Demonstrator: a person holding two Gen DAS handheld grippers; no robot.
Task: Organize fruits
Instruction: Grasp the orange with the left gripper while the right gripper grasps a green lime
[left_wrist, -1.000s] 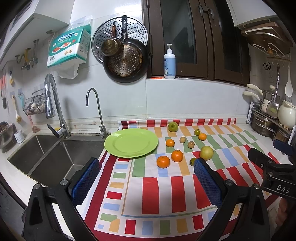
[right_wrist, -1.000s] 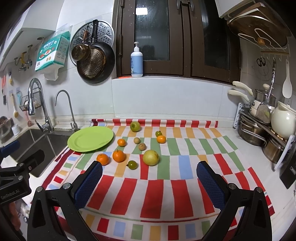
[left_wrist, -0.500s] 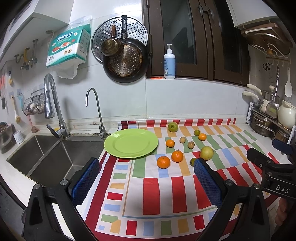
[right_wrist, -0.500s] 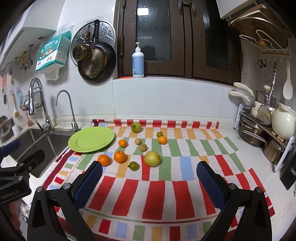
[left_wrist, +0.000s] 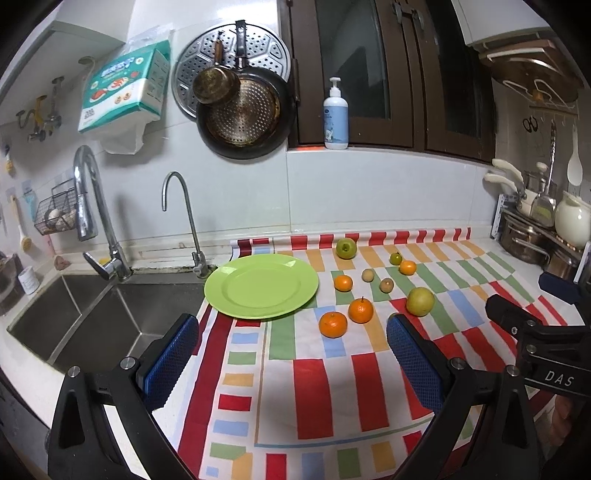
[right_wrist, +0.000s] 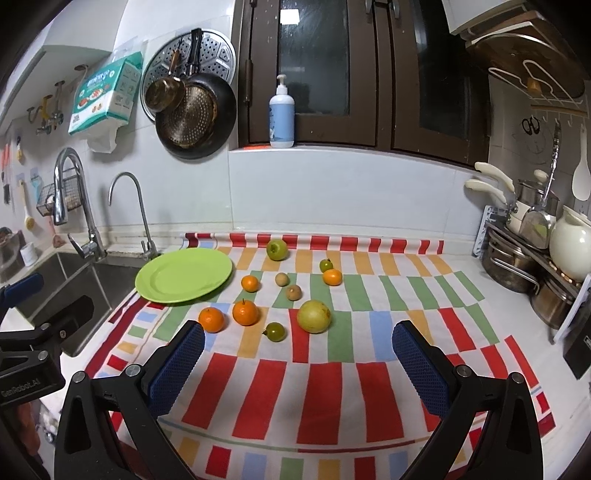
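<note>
While both hover above the striped cloth (right_wrist: 325, 384) | left claw (left_wrist: 291, 354) released | right claw (right_wrist: 297, 360) released | fruits scattered on worktop beside green plate (left_wrist: 261, 286), oranges (left_wrist: 333, 324) nearest.

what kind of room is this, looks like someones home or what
Most likely a home kitchen. A steel sink with a tall faucet sits beside the counter, a frying pan hangs on the tiled wall, and stacked pots stand on a rack at the right.
</note>
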